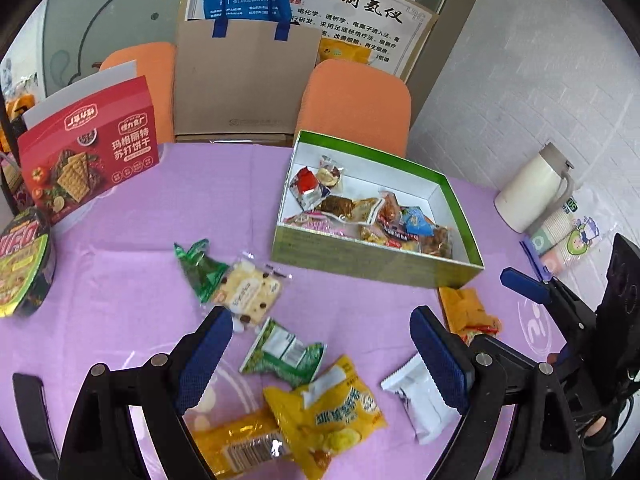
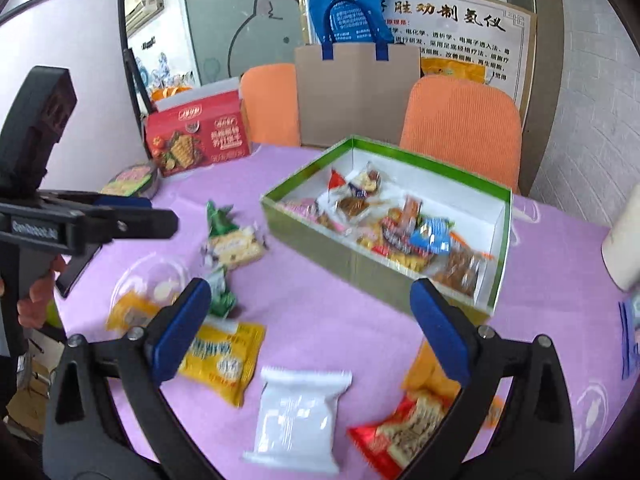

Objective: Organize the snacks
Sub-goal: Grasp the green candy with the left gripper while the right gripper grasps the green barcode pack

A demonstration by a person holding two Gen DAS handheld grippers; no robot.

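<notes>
A green box [image 1: 360, 258] [image 2: 360, 268] with a white inside holds several wrapped snacks. Loose packets lie on the purple tablecloth [image 1: 140, 216]: a yellow bag [image 1: 332, 416] [image 2: 222, 360], a green packet [image 1: 284, 354], a biscuit packet [image 1: 250, 292] [image 2: 236, 248], a white packet [image 1: 420, 400] [image 2: 298, 412] and a red-orange packet [image 2: 408, 428] [image 1: 470, 314]. My left gripper [image 1: 320, 352] is open and empty above the green and yellow packets. My right gripper [image 2: 310, 324] is open and empty above the white packet; it also shows at the right of the left wrist view [image 1: 532, 284].
A red cracker box [image 1: 88, 152] and a round noodle bowl [image 1: 24, 260] stand at the left. A cream jug [image 1: 536, 188] and paper cups [image 1: 560, 240] stand at the right. Two orange chairs [image 1: 356, 104] and a cardboard box [image 1: 240, 76] are behind the table.
</notes>
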